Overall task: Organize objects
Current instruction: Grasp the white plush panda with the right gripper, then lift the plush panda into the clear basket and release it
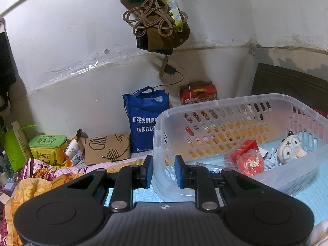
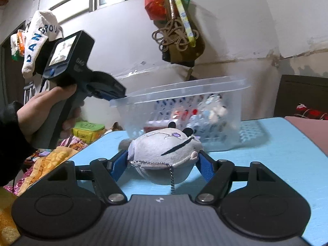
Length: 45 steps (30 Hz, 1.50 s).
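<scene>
A clear plastic basket [image 1: 217, 104] stands on the light blue table [image 2: 266, 164]. In it lie a red box [image 1: 244, 150], a red ball [image 1: 250, 162] and a white plush with big eyes [image 1: 291, 150]. My left gripper [image 1: 163, 171] is at the basket's near left corner, its blue pads astride the rim with a narrow gap; it also shows in the right wrist view [image 2: 114, 93], touching the basket [image 2: 184, 106] rim. My right gripper [image 2: 164, 160] is shut on a grey panda plush [image 2: 164, 149] with a ball chain, just in front of the basket.
Behind the table against the white wall stand a blue tote bag [image 1: 143, 121], a brown paper bag [image 1: 106, 149], a green lunch bag [image 1: 47, 147] and a red tin [image 1: 198, 94]. Flowered bedding [image 1: 41, 176] lies to the left. Bags and cords hang on the wall [image 1: 157, 20].
</scene>
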Available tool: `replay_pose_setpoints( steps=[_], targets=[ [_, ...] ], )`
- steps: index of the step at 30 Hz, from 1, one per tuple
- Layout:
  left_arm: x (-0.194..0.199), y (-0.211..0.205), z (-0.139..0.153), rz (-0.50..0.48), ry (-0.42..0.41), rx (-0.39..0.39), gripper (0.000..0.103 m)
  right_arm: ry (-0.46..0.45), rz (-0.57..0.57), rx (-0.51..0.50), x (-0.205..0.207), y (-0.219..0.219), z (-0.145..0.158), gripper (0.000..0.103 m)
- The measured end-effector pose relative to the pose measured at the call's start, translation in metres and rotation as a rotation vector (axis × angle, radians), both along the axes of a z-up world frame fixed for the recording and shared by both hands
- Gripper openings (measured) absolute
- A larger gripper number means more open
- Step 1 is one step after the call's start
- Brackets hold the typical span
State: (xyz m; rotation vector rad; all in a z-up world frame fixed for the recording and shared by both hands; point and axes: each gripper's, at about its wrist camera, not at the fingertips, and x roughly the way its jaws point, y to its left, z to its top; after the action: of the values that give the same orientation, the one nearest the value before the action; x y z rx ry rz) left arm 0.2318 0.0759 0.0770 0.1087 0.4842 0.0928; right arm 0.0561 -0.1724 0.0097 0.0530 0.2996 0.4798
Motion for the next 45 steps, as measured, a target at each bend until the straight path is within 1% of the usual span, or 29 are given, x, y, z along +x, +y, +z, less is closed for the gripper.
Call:
replay_pose_setpoints(
  steps=[8, 14, 17, 26, 30, 33, 36, 42, 44, 45],
  targets=[
    [0.002, -0.001, 0.001, 0.002, 0.000, -0.001, 0.025, -0.023, -0.028, 0.026, 0.003, -0.021, 0.008, 0.075],
    [0.002, -0.001, 0.001, 0.002, 0.000, -0.001, 0.025, -0.022, -0.034, 0.027, 0.009, -0.027, 0.009, 0.075],
    [0.002, -0.001, 0.001, 0.002, 0.000, 0.000, 0.025, -0.036, -0.043, 0.024, 0.008, -0.031, 0.013, 0.075],
    [0.002, -0.001, 0.001, 0.001, 0.000, 0.000, 0.025, -0.092, -0.016, 0.073, 0.009, -0.040, 0.044, 0.075],
    [0.002, -0.001, 0.002, 0.001, 0.000, 0.000, 0.025, -0.138, 0.015, 0.044, 0.016, -0.035, 0.067, 0.075],
    [0.002, -0.001, 0.001, 0.002, 0.001, -0.001, 0.025, -0.175, 0.025, 0.009, 0.027, -0.030, 0.090, 0.075],
    [0.002, -0.002, 0.002, 0.002, 0.001, -0.001, 0.025, -0.171, 0.037, -0.005, 0.047, -0.026, 0.105, 0.075],
    [0.002, -0.002, 0.002, 0.002, 0.000, -0.001, 0.025, -0.105, 0.084, -0.006, 0.101, -0.010, 0.130, 0.075],
    [0.002, -0.002, 0.002, 0.001, 0.002, -0.001, 0.025, -0.062, 0.116, -0.017, 0.122, 0.003, 0.137, 0.075],
    [0.002, -0.002, 0.002, 0.001, 0.002, -0.002, 0.025, -0.023, 0.138, -0.025, 0.135, 0.012, 0.139, 0.075]
  ],
)
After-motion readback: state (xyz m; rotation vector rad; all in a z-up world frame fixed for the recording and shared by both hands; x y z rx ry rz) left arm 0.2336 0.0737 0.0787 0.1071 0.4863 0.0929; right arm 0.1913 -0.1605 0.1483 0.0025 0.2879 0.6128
